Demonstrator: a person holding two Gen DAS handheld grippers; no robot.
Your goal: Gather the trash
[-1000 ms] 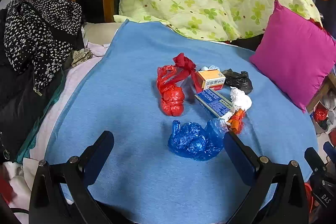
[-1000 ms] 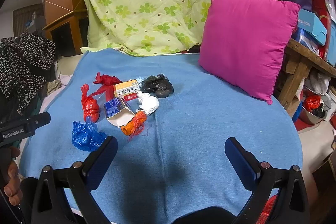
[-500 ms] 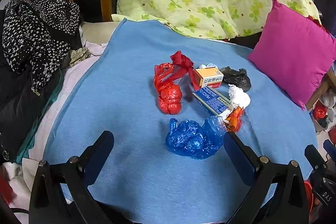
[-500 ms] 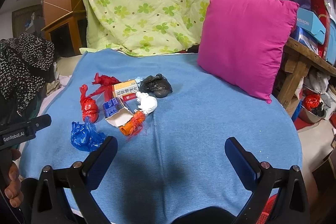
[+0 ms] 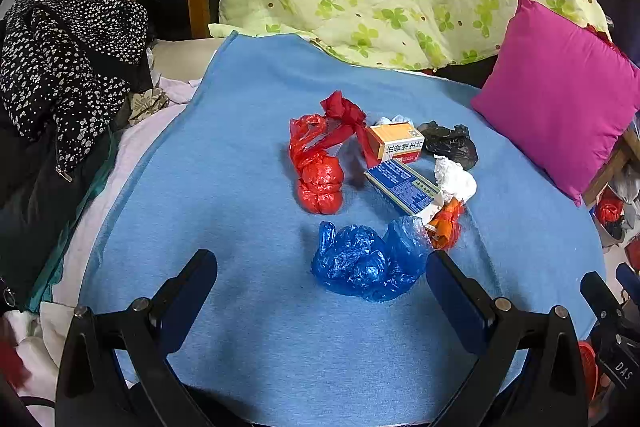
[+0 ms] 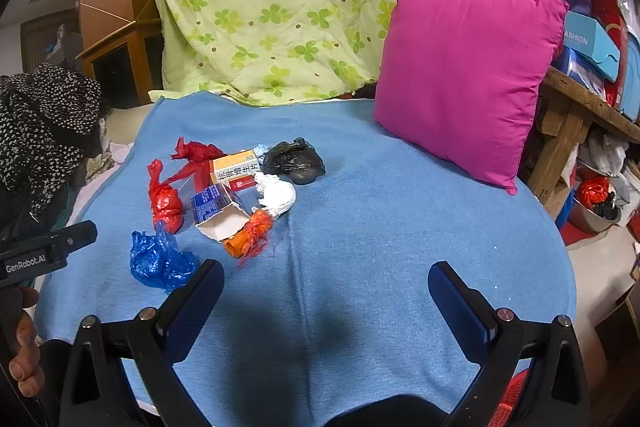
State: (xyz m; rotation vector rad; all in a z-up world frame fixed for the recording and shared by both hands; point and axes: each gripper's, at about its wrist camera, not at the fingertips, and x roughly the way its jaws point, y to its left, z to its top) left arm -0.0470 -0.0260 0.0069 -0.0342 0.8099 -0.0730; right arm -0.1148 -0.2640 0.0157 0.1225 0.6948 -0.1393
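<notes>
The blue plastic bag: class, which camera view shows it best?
The left wrist view: the blue plastic bag lies large and whole, near the centre. In the right wrist view it is smaller, off to the left, with that gripper's left finger partly covering it.

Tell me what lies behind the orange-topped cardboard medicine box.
Behind the orange-topped cardboard medicine box, a small pale crumpled scrap peeks out, with the crumpled black plastic bag beside it. The box hides the scrap's lower part.

Bare blue blanket (image 6: 400,227) is left open in front and to the right of the trash cluster (image 6: 236,195), while passage is blocked behind it by the green quilt (image 6: 288,7) and farther right by the pink pillow (image 6: 468,75).
</notes>
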